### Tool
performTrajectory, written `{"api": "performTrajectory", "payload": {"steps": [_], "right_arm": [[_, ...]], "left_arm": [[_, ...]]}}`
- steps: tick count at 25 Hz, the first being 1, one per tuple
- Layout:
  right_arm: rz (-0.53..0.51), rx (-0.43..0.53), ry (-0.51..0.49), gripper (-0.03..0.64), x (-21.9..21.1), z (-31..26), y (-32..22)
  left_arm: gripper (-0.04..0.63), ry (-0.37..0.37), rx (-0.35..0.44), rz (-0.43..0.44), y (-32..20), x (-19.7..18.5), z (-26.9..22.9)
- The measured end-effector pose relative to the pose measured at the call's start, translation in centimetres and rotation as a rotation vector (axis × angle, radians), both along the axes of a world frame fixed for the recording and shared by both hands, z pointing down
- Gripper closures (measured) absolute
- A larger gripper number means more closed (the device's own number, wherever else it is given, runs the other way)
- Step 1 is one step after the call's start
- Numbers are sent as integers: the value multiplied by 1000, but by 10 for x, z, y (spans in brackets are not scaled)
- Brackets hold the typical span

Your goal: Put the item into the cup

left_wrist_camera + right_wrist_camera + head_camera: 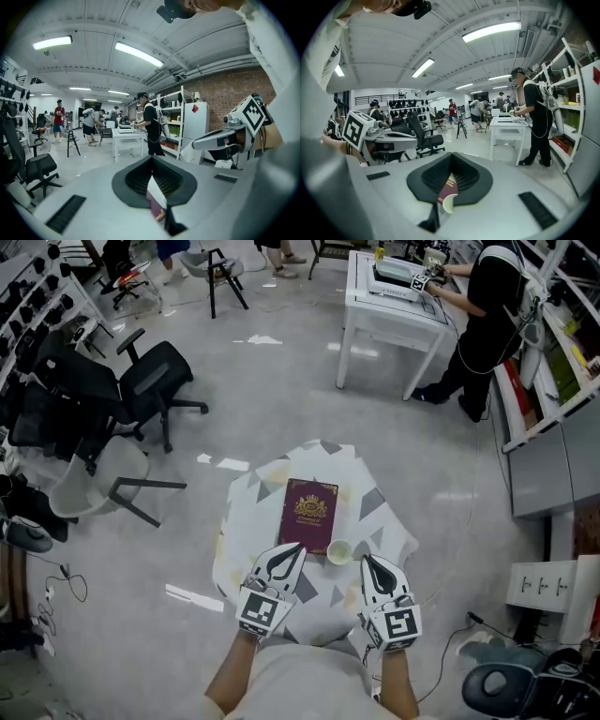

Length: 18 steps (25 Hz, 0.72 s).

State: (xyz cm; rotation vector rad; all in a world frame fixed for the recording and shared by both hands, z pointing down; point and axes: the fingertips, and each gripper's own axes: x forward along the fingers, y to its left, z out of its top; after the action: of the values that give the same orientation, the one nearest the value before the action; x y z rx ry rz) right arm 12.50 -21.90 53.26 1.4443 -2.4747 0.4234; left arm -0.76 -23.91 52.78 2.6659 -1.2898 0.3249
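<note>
- Holding both grippers low over the near edge of the table (246, 521), we had neither on anything. The left gripper (292, 553) had its jaws drawn together, with only a thin sliver of gap behind the tips and nothing in it.
- Same for the right gripper (370, 567): jaws closed up, empty.
- The cup (338, 551) stood upright on the cloth (375, 507), just beside the near right corner of the maroon book (309, 514). We couldn't tell if they touched. It sat between the two gripper tips, a bit nearer the right one.
- The book lay flat, cover up, mid-table. It was the only candidate item we could see, and no smaller piece showed in any view. It looked far too big for the cup, so what "the item" really was stayed unclear to us.
- Handling guess, cup: small, white, probably thin-walled and light. It would likely skid or tip at a nudge and dent under a hard pinch. We judged it best left alone, or steadied low on the wall.
- Handling guess, book: stiff cover, flat on soft cloth, no gap under it. The jaws would have to open first, then pinch the near short edge. The cloth might bunch up with it.
</note>
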Motion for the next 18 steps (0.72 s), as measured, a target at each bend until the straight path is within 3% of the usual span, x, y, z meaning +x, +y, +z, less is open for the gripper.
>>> {"api": "performTrajectory", "payload": {"steps": [18], "right_arm": [[-13, -121, -21, 611, -3, 58, 8]], "left_arm": [[581, -29, -116, 25, 7, 17, 61]]}}
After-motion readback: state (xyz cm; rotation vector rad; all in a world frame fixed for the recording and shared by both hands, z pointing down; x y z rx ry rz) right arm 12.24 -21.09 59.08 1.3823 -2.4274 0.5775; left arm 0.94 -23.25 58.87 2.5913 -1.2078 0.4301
